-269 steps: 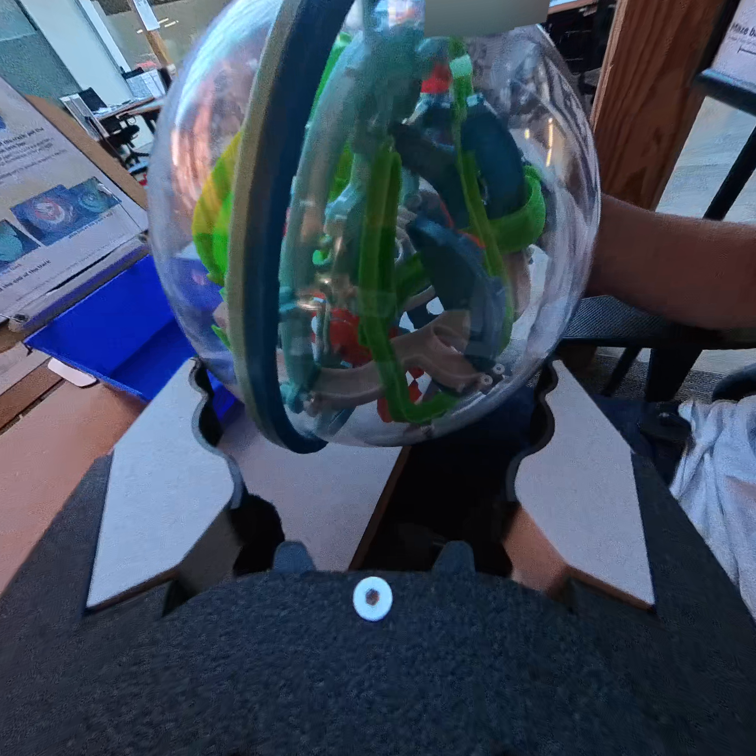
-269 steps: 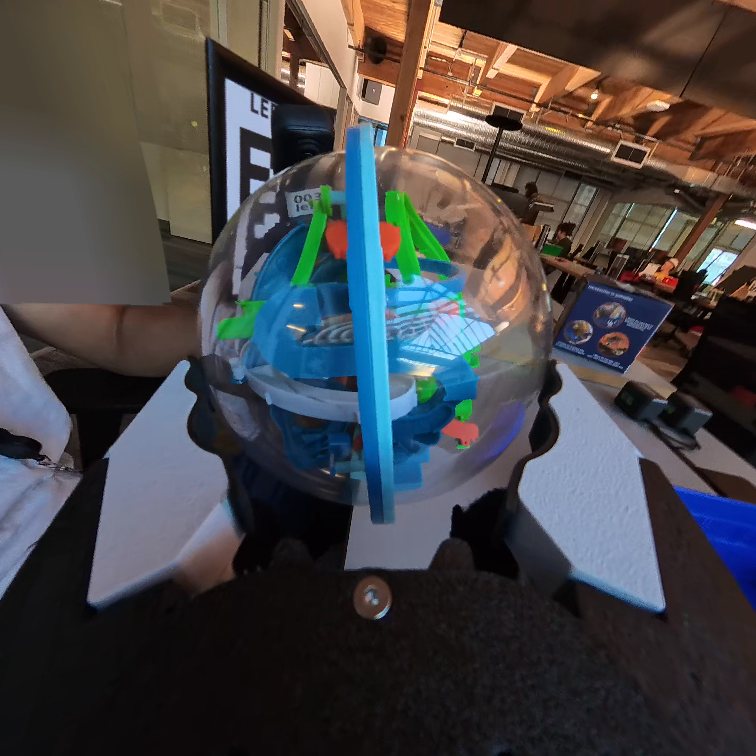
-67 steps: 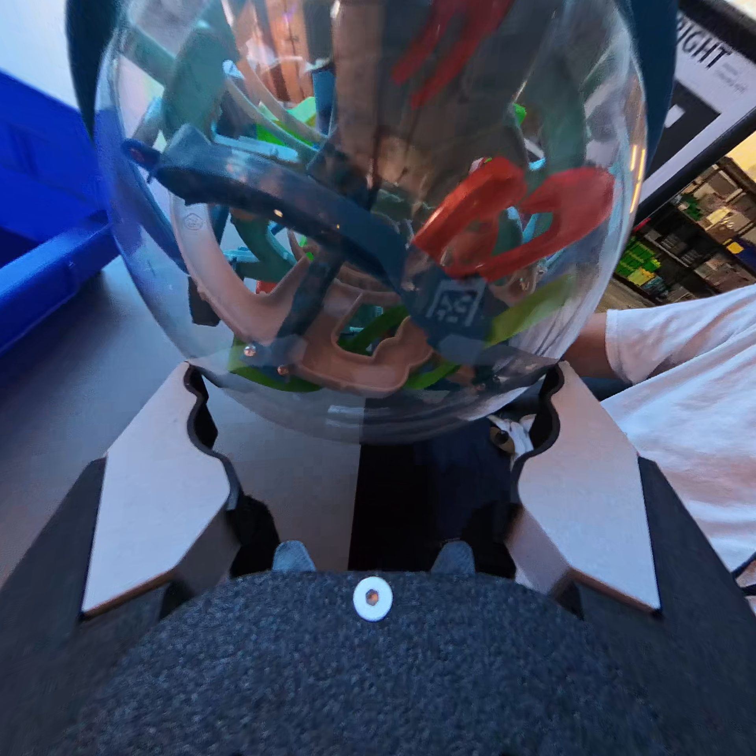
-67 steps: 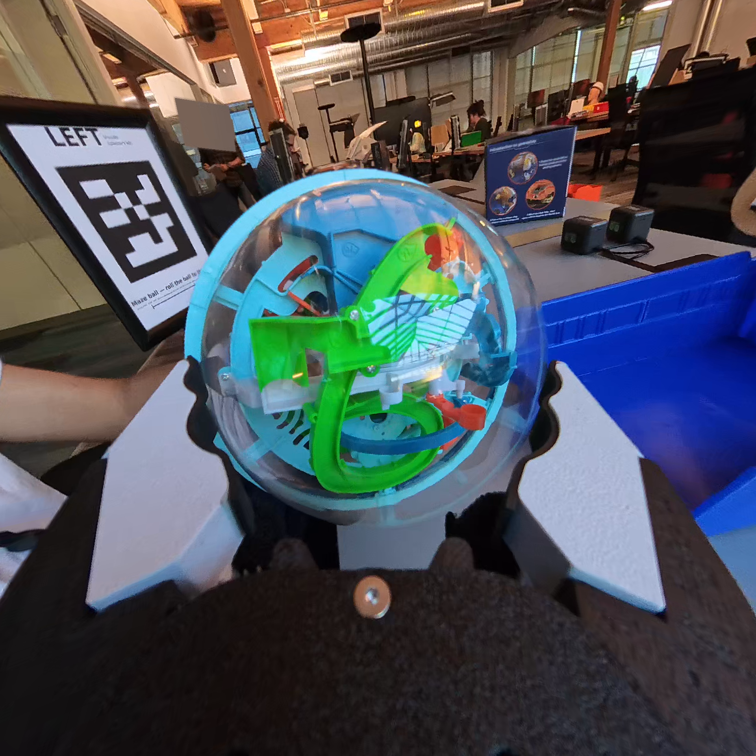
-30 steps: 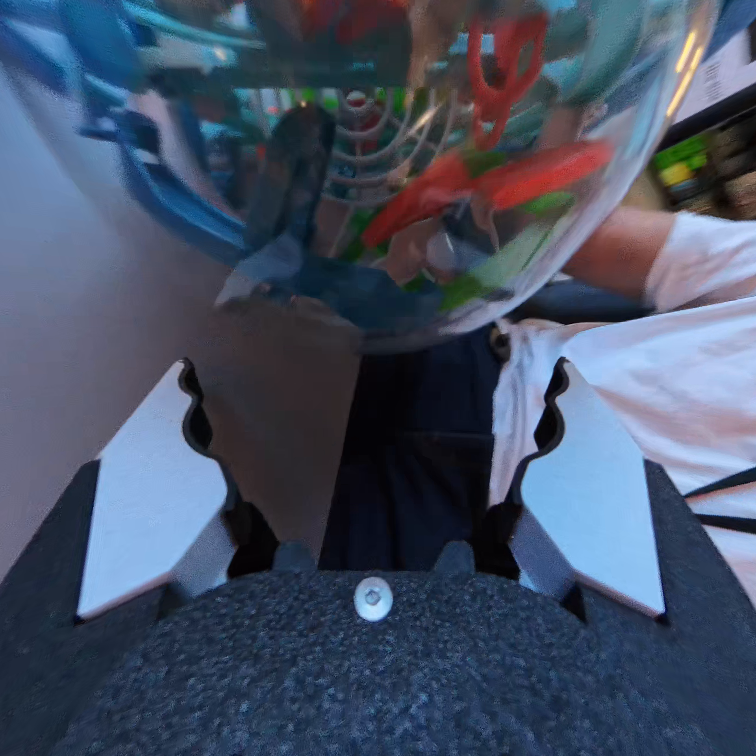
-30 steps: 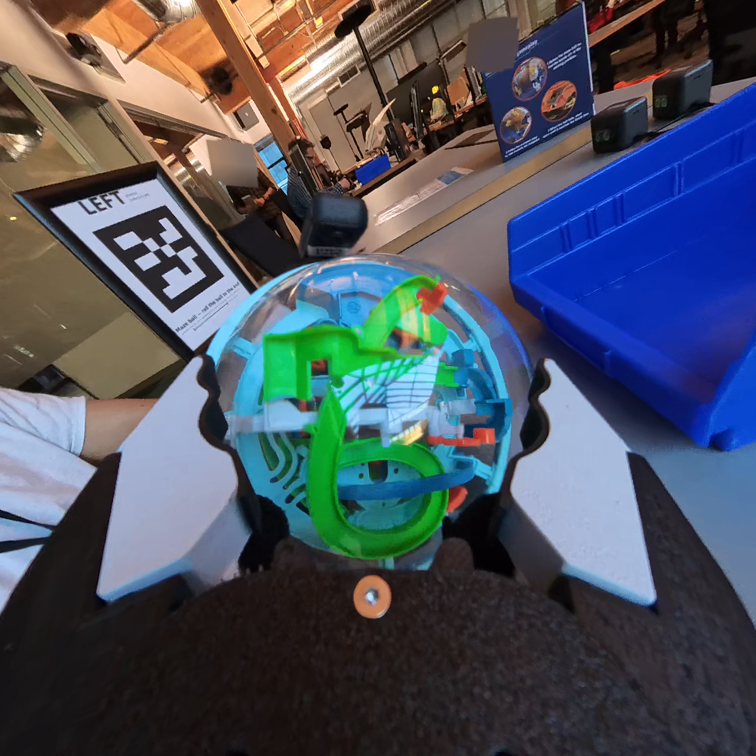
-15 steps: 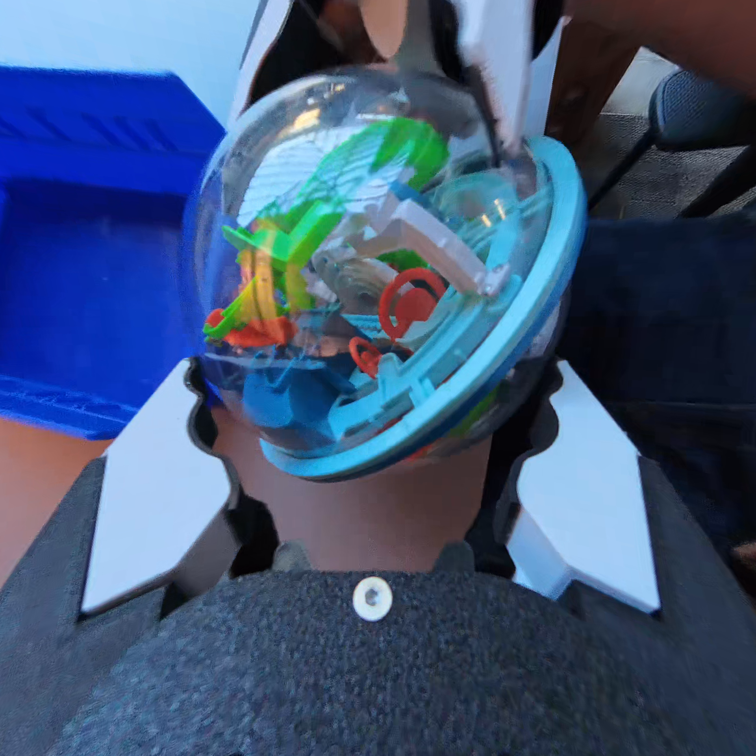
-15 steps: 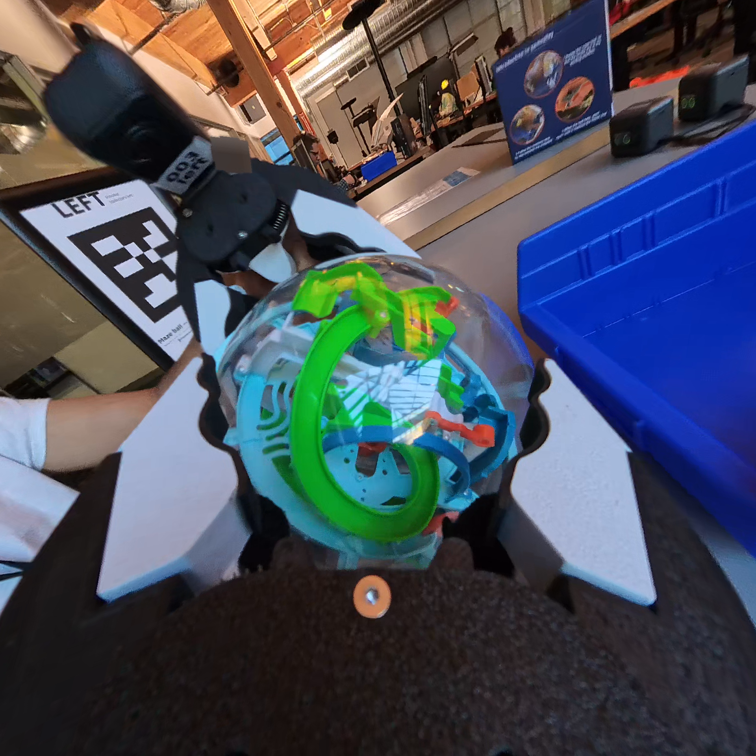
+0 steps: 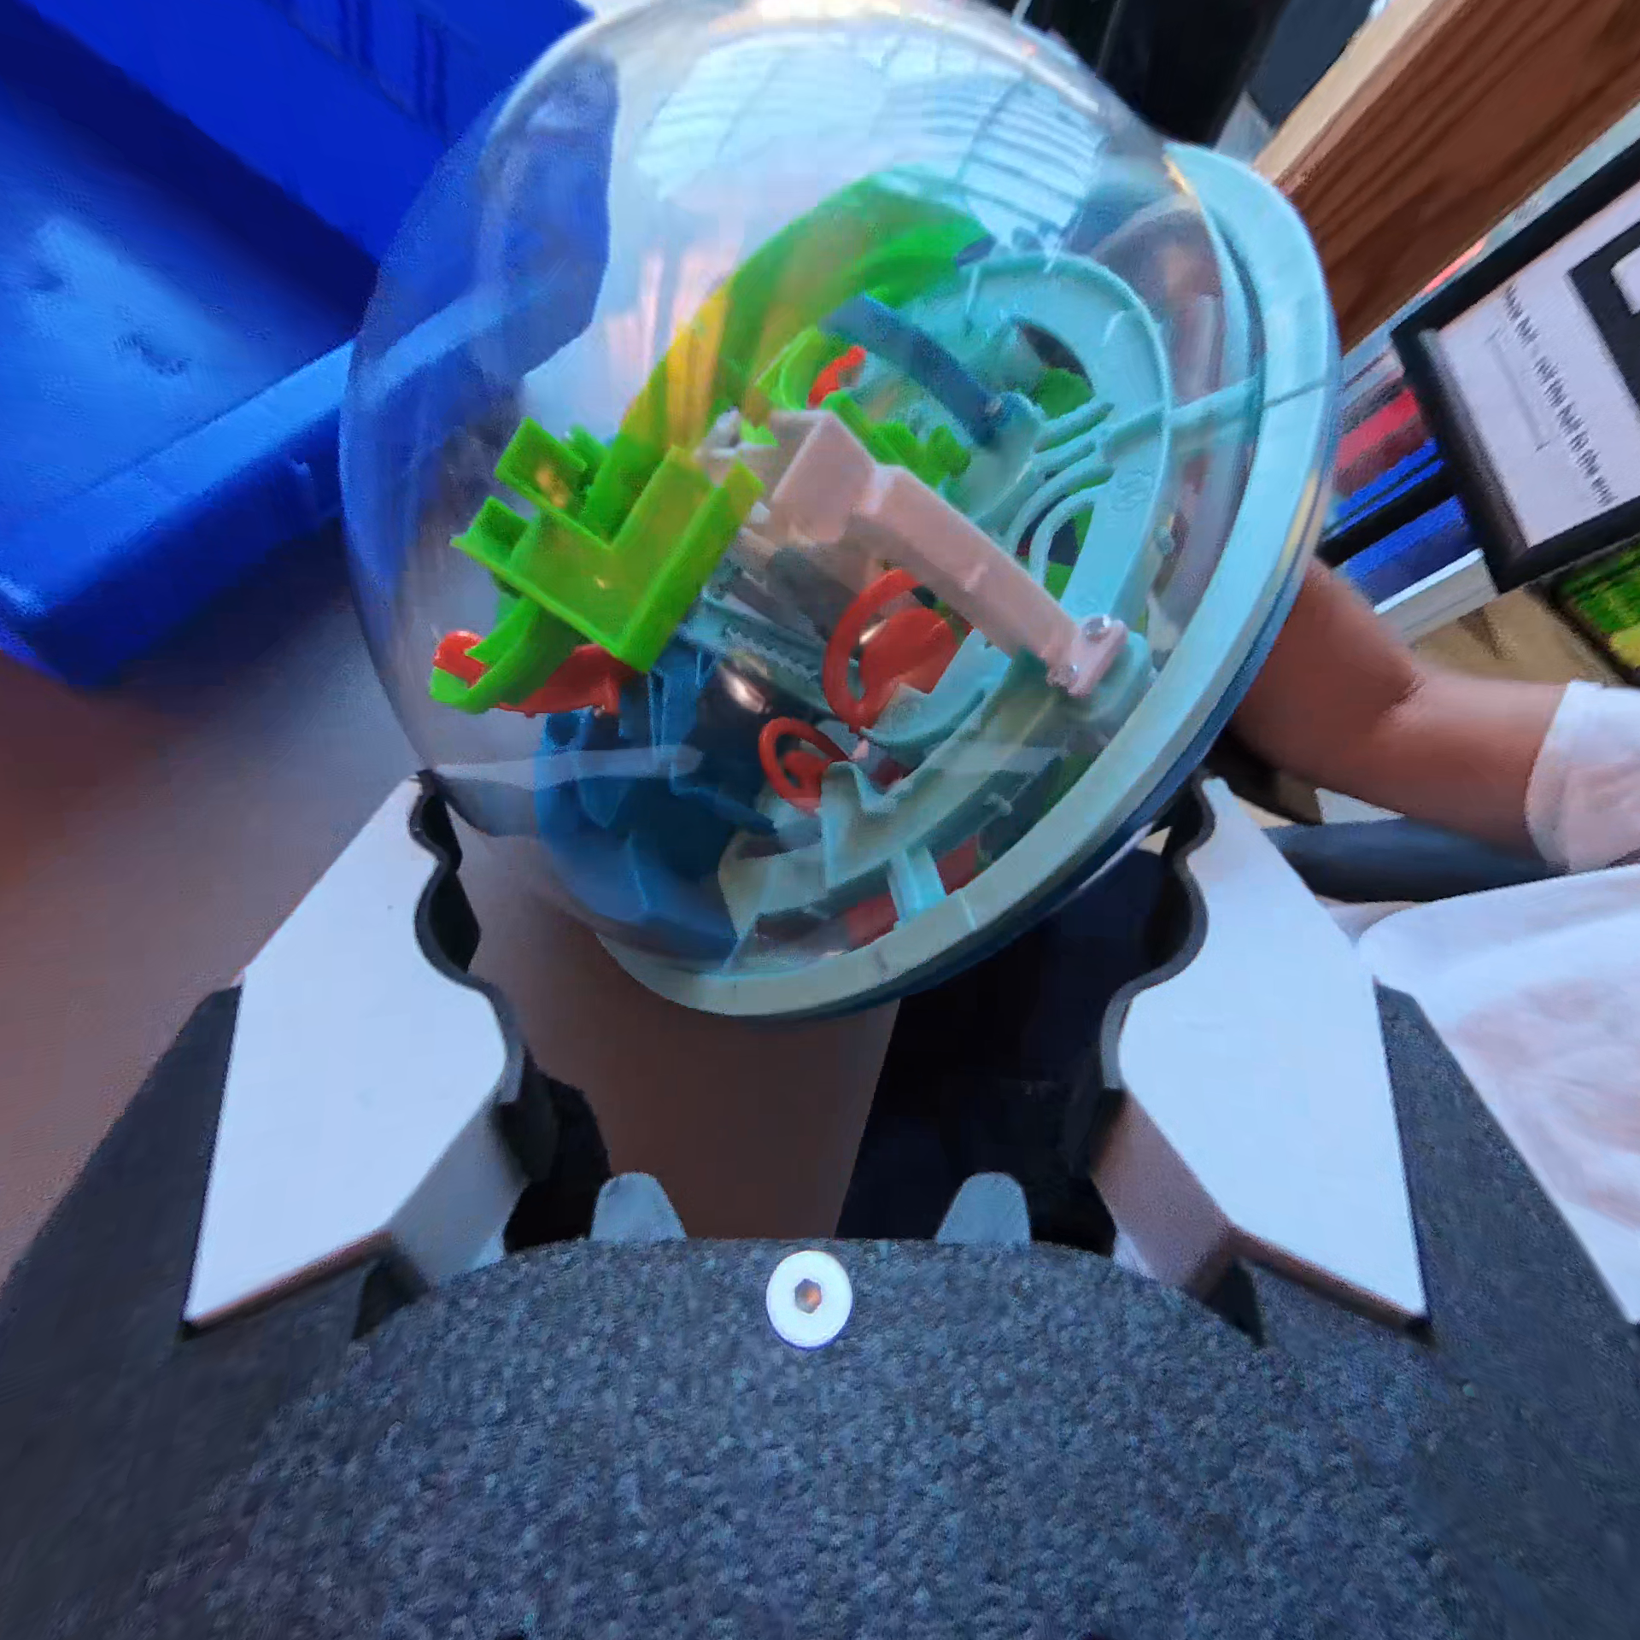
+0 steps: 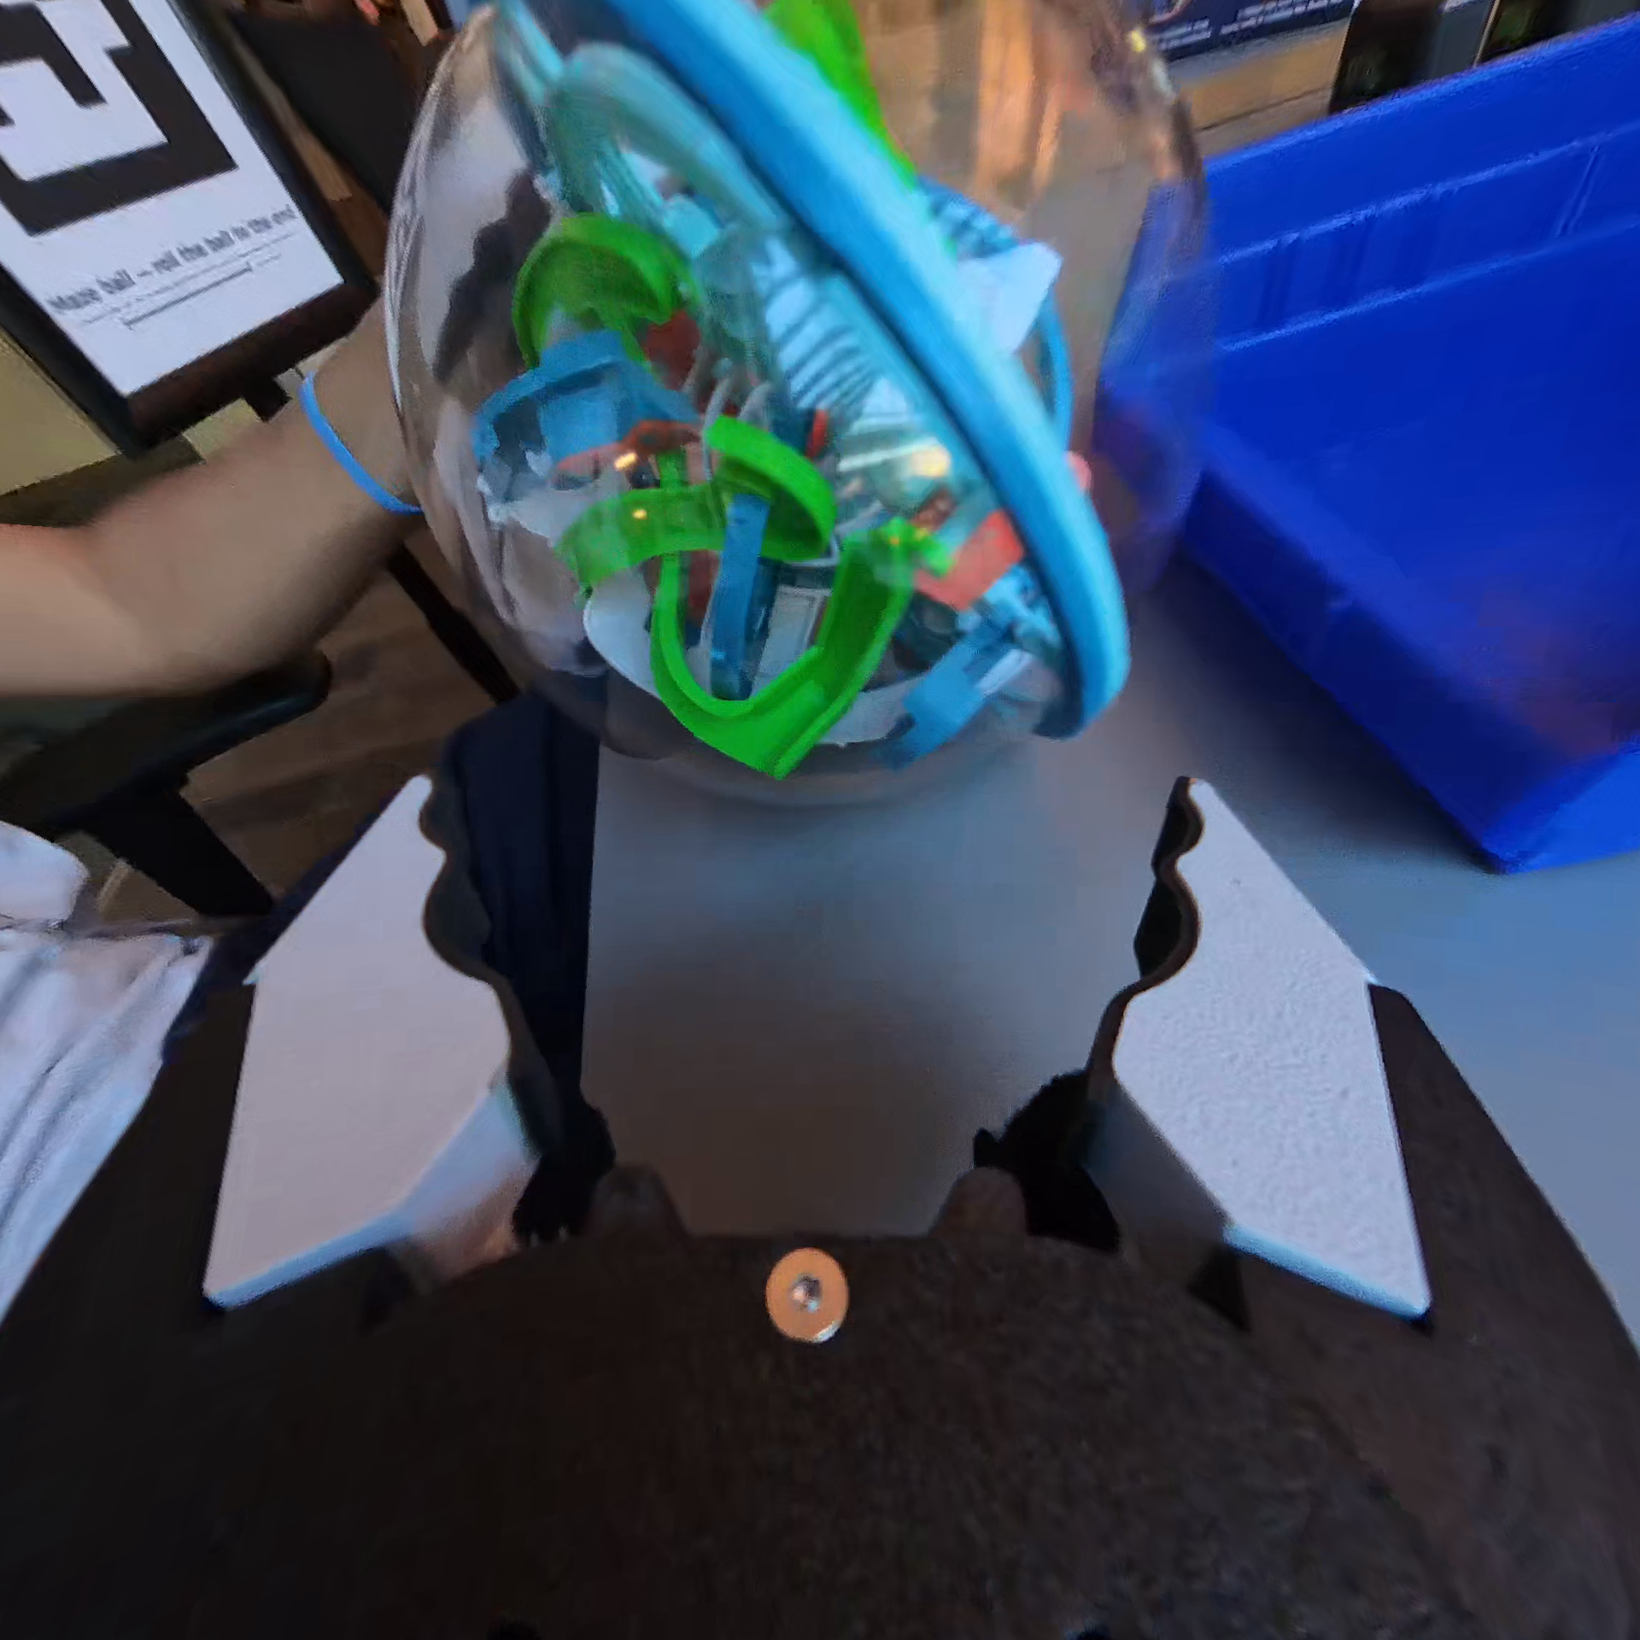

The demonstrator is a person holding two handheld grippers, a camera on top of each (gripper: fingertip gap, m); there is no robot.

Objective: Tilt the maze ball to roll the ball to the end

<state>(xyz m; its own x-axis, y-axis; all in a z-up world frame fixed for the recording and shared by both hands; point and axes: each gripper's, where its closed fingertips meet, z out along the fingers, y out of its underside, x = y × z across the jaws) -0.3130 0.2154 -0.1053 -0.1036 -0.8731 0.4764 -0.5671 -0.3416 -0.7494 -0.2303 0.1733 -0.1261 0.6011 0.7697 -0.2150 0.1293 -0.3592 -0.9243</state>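
Note:
The maze ball (image 9: 843, 532) is a clear sphere with a light blue equator rim and green, blue, red and white tracks inside. My left gripper (image 9: 808, 790) is shut on it, with the fingertips pressed on its lower sides and the rim tilted down to the right. In the right wrist view the maze ball (image 10: 754, 399) hangs just beyond my right gripper (image 10: 808, 799), which is open, empty and clear of it. I cannot make out the small ball inside. The left gripper itself is hidden behind the sphere in the right wrist view.
A blue bin (image 10: 1420, 444) stands on the grey table (image 10: 843, 932) to the right; it also shows in the left wrist view (image 9: 160, 311). A framed sign (image 10: 133, 222) stands at the left. A person's forearm (image 10: 204, 577) reaches in behind the sphere. A wooden post (image 9: 1438, 133) is behind.
Half a second ago my right gripper held the maze ball while the left closed in from the far side. Now the left holds it, and the right has let go and backed off.

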